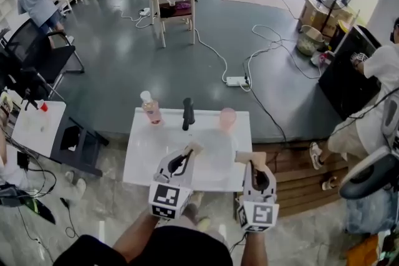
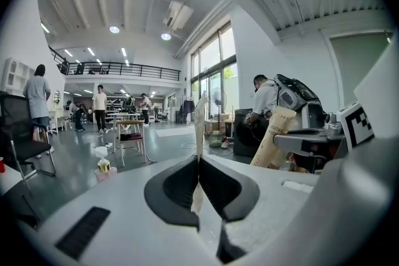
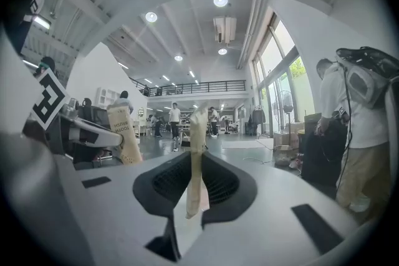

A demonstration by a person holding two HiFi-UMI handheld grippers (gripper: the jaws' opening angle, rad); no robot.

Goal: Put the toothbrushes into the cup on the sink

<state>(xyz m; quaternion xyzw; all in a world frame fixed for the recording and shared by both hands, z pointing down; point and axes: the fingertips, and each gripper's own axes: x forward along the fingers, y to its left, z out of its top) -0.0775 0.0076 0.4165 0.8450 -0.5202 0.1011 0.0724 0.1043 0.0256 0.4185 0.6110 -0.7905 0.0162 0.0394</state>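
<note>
We find the cup (image 1: 227,118), pink and translucent, standing upright at the back right of the sink (image 1: 140,149), just right of the faucet (image 1: 187,113). Its inside is too small for us to judge. A pump bottle (image 1: 150,107) holding pinkish liquid stands at the back left.

Both toothbrushes (each in a beige paper wrapper) are held above the sink's near edge, well apart from the cup. The left gripper (image 1: 185,157) hangs over the near left of the basin. Its jaws are pressed tight on the thin edge of the left toothbrush (image 2: 199,128), which points up and forward. The right gripper (image 1: 252,168), at the sink's near right corner, pinches the right toothbrush (image 3: 196,159) between slightly parted jaws, with the wrapper upright.
</note>
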